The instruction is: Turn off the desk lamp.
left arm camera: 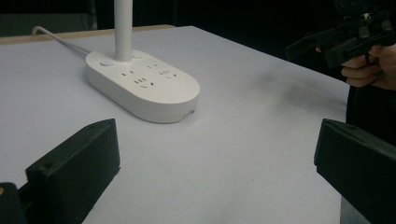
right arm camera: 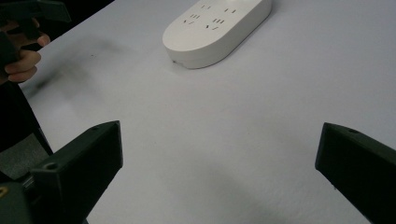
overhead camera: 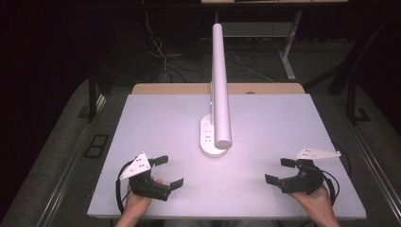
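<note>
White tabletop (overhead camera: 283, 123) carries a desk lamp whose socket base (overhead camera: 211, 137) stands at centre. Left claw (overhead camera: 164, 172) at 7 o'clock and right claw (overhead camera: 278, 170) at 5 o'clock are wide open, empty, about equally near; base's long axis runs 12 to 6.

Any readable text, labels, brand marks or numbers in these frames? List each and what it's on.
None readable.
Power strip base: socket slots and a round button, no printed text or logo visible.
Lamp tube: plain white, no marking.
Left gripper and right gripper: their grey plates carry small dark dots, holes by the look of them, not characters.
Table: bare white top, no label.
</note>
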